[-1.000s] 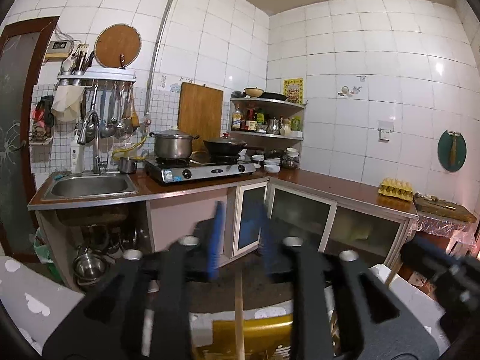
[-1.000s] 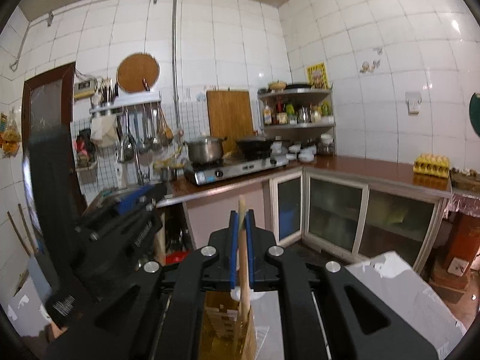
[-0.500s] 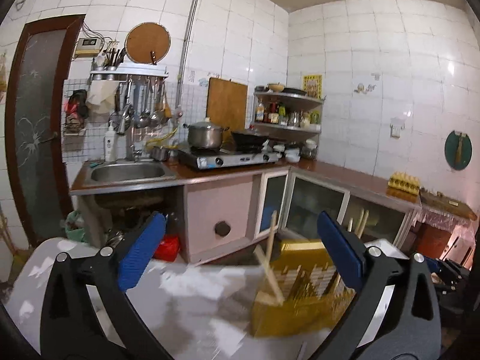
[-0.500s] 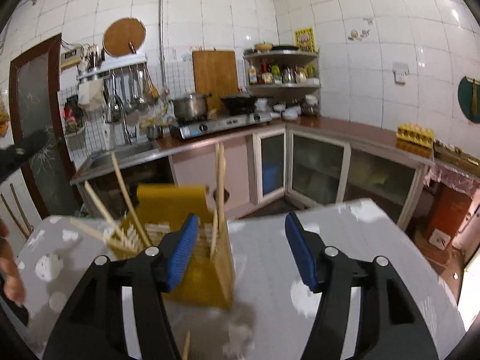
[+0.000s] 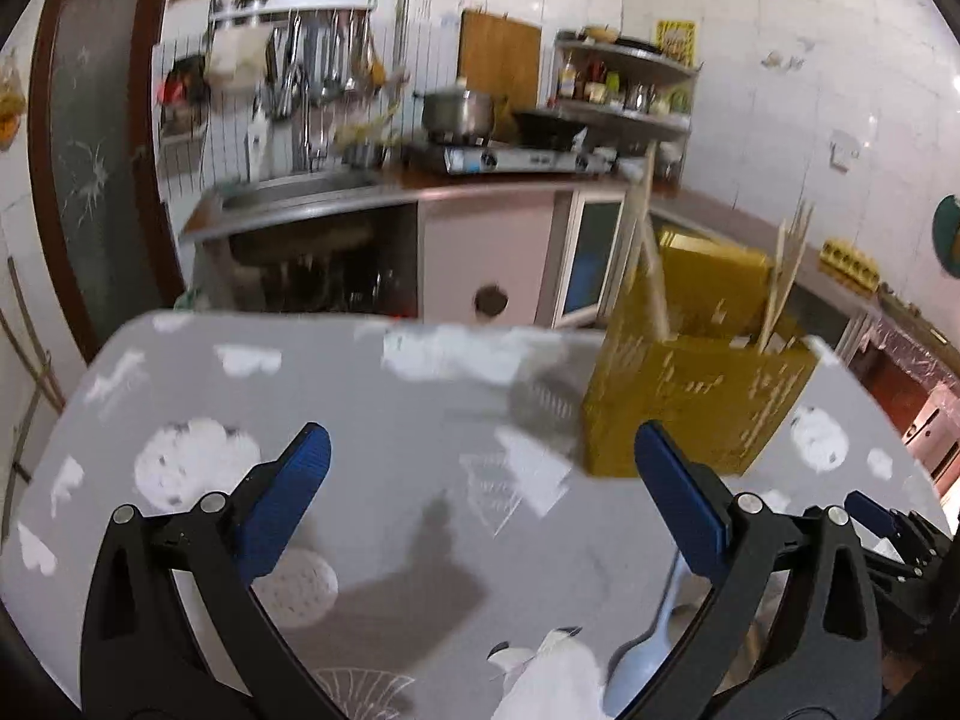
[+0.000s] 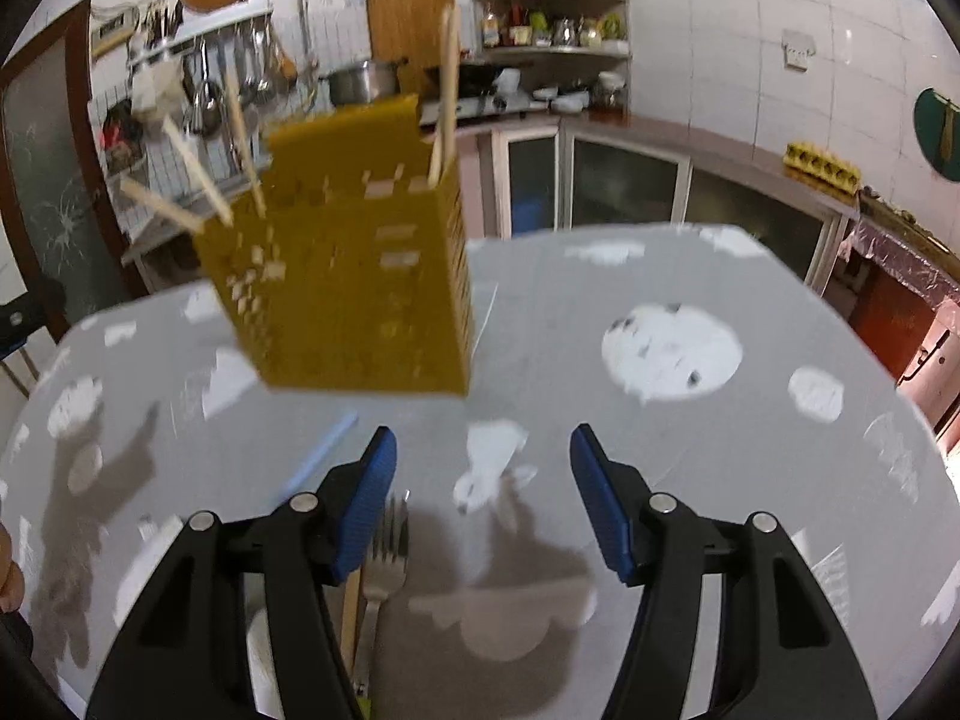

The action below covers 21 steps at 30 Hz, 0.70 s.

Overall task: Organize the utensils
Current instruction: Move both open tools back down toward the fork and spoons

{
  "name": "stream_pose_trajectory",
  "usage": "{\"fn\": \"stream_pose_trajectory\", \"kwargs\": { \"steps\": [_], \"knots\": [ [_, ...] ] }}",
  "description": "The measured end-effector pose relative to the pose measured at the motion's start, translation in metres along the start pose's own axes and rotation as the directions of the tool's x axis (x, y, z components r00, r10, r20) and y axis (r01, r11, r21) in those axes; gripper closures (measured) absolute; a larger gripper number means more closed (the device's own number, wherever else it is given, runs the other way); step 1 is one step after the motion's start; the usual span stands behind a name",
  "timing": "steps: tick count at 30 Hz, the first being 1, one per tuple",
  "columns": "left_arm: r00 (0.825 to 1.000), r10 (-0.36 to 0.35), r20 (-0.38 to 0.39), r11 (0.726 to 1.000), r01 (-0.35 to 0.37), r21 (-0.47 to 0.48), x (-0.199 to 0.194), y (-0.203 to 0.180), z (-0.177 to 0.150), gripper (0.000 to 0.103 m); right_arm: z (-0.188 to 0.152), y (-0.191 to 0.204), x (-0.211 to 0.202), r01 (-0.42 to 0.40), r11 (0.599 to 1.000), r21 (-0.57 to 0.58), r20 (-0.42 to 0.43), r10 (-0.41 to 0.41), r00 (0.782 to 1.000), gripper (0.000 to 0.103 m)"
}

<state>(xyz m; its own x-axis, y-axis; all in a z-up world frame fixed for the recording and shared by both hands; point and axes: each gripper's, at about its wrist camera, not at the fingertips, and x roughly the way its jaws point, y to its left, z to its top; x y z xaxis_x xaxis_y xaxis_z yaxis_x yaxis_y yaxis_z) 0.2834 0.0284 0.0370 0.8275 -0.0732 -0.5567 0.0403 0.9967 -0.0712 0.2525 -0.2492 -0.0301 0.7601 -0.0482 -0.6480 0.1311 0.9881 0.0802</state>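
Two tools [image 5: 480,498] [image 6: 480,498] gaping wide, empty, yellow holder [image 6: 354,276] upright on table [image 6: 750,450], fork [image 6: 384,564] near.

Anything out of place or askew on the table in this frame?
Utensils lie loose on the table rather than in the yellow holder: a fork and a light blue spoon. The chopsticks in the holder splay at different angles.

Left tongs [image 5: 480,498] fill the lower frame, spread wide, gripping nothing. Right tongs [image 6: 483,495] at lower centre, likewise spread and bare.
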Motion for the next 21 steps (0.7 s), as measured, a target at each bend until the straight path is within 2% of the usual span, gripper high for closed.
{"fn": "stream_pose_trajectory", "kwargs": {
  "steps": [5,9,12,15,17,21],
  "knots": [
    [0.997,0.022,-0.075,1.000,-0.023,-0.014,0.026,0.002,-0.030,0.005,-0.012,0.007,0.012,0.001,0.999,-0.035,-0.067,-0.004,0.998,0.043],
    [0.992,0.036,-0.120,0.999,-0.032,0.027,0.038,-0.001,-0.033,0.005,-0.013,0.009,0.013,-0.010,1.000,-0.025,-0.093,0.007,0.996,0.043],
    [0.989,0.029,-0.144,0.999,-0.025,0.028,0.042,-0.002,-0.037,0.005,-0.017,0.016,0.017,0.020,0.998,-0.067,-0.116,-0.027,0.993,0.043],
    [0.983,0.024,-0.180,0.999,-0.019,0.025,0.047,-0.004,-0.041,0.005,-0.019,0.018,0.018,0.009,0.998,-0.069,-0.125,-0.018,0.992,0.043],
    [0.981,0.024,-0.192,0.999,-0.018,0.036,0.048,-0.008,-0.043,0.005,-0.020,0.020,0.018,-0.010,0.998,-0.061,-0.134,0.001,0.991,0.043],
    [0.982,0.059,-0.178,0.995,-0.045,0.085,0.048,-0.016,-0.046,0.005,-0.023,0.027,0.020,-0.001,0.997,-0.081,-0.142,-0.010,0.990,0.043]
  ]
}}
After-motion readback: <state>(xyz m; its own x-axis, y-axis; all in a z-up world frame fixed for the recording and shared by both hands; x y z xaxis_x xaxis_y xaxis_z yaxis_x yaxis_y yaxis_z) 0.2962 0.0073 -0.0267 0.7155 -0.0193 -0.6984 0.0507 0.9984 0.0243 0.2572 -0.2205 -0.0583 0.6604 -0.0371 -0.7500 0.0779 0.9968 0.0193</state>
